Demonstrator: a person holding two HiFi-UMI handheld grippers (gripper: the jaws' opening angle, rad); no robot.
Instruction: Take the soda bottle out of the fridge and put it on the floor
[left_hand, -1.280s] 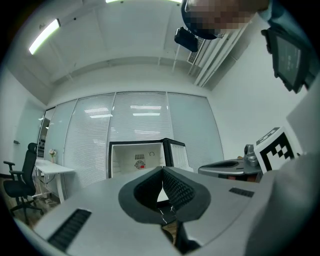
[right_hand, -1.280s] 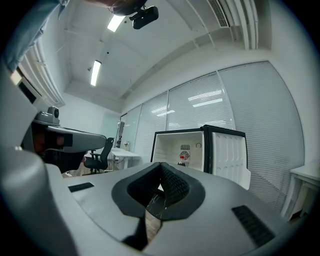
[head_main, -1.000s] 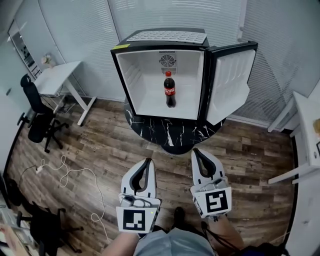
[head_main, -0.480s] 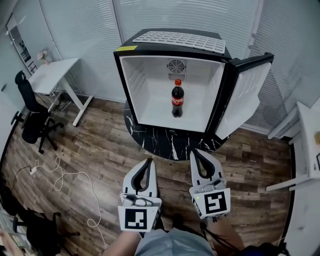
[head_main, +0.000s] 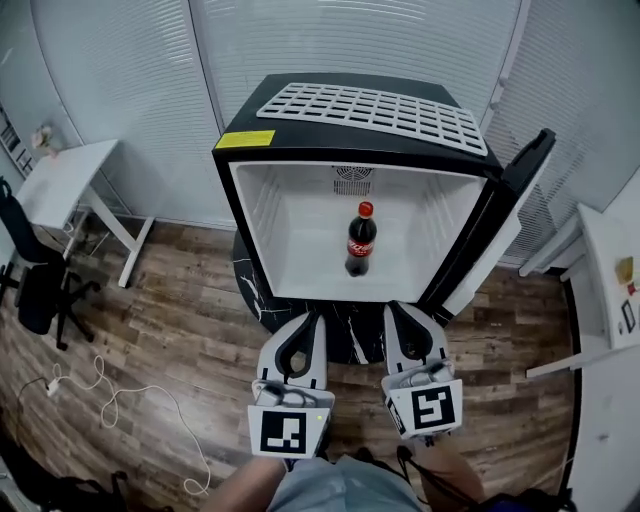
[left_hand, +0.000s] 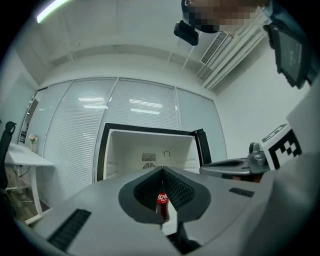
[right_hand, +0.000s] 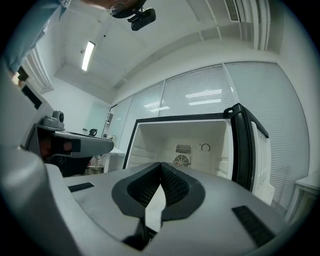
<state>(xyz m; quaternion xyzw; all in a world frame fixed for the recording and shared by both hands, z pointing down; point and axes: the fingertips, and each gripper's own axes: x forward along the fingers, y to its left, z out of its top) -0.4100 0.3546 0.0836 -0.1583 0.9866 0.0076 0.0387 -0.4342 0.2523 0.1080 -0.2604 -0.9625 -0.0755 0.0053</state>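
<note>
Two grippers point level at the open fridge (head_main: 250, 150), side by side low in the head view, each with its marker cube nearest the person. The left gripper (head_main: 312, 320) has its jaws closed tip to tip on nothing. The right gripper (head_main: 393, 308) is likewise closed and empty. Their tips lie in front of the fridge, over the edge of the black marbled table (head_main: 258, 295) it stands on.

The soda bottle (head_main: 360, 240) stands upright in the middle of the white compartment, with the door (head_main: 520, 200) swung open to the right.

The left gripper view shows the bottle through the hollow behind its jaw tips. The right gripper view shows only the fan grille (right_hand: 182, 160) on the back wall, its own jaws hiding the bottle. The person's hands are cut off at the bottom edge of the head view.
</note>
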